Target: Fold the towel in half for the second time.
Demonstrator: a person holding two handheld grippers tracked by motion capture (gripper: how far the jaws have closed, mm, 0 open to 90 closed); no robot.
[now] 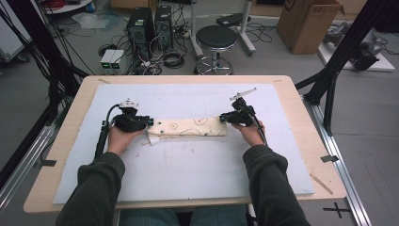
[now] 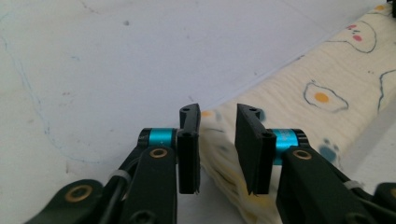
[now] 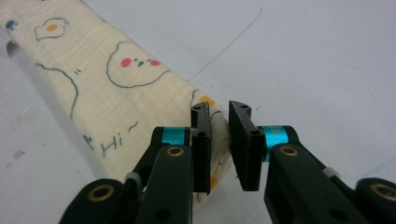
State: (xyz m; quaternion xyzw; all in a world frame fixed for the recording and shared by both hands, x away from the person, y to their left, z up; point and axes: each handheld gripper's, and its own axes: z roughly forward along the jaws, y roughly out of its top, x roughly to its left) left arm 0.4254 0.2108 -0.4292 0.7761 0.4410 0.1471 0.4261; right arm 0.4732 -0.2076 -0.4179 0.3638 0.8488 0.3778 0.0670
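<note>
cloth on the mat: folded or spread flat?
Folded: the cloth lies as a narrow strip on the white mat, layered edges showing at its end.

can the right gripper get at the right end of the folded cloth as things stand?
Probably yes. The right gripper already sits at that end of the folded cloth, jaws a little apart with the cloth's edge between them, pads not pressing. Nothing lies in the way on the white mat.

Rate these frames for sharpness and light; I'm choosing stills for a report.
High view: even light, no glare, soft detail, cloth print barely readable. Left gripper view: jaws and near cloth blurred, egg print farther off sharp, faint shadow under the fold. Right gripper view: cloth print crisp, jaws slightly soft, mat bright but not blown out.
</note>
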